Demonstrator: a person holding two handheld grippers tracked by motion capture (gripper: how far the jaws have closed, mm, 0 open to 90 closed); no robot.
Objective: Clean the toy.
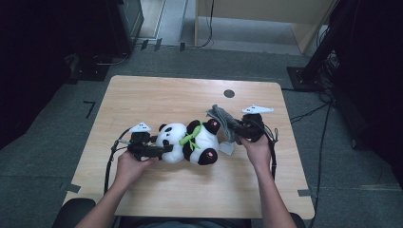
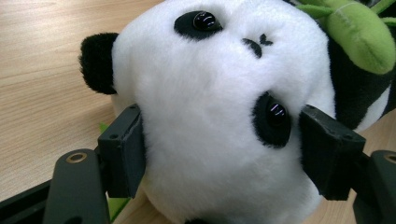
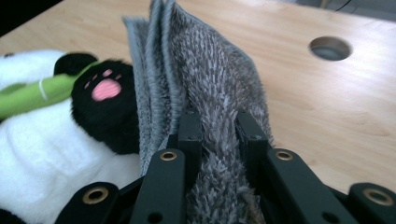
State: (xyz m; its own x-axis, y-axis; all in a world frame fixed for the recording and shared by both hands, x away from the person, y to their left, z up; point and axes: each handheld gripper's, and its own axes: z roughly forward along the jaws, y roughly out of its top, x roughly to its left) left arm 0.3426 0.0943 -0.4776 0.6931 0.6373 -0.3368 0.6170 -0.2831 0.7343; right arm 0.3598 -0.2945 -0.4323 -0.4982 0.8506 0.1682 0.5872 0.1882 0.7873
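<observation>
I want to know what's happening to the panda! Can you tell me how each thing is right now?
Toy panda: lying on the table, head squeezed.
Left gripper: shut on the panda's head.
Grey fuzzy cloth: folded, pinched, held up beside the panda's paw.
Right gripper: shut on the cloth.
Table: flat, with a round hole.

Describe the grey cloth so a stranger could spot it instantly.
On the wooden table, look right of the plush panda. The folded grey fuzzy cloth stands pinched in the right tool, beside the panda's pink-padded paw; it is the one shaggy grey thing there.
</observation>
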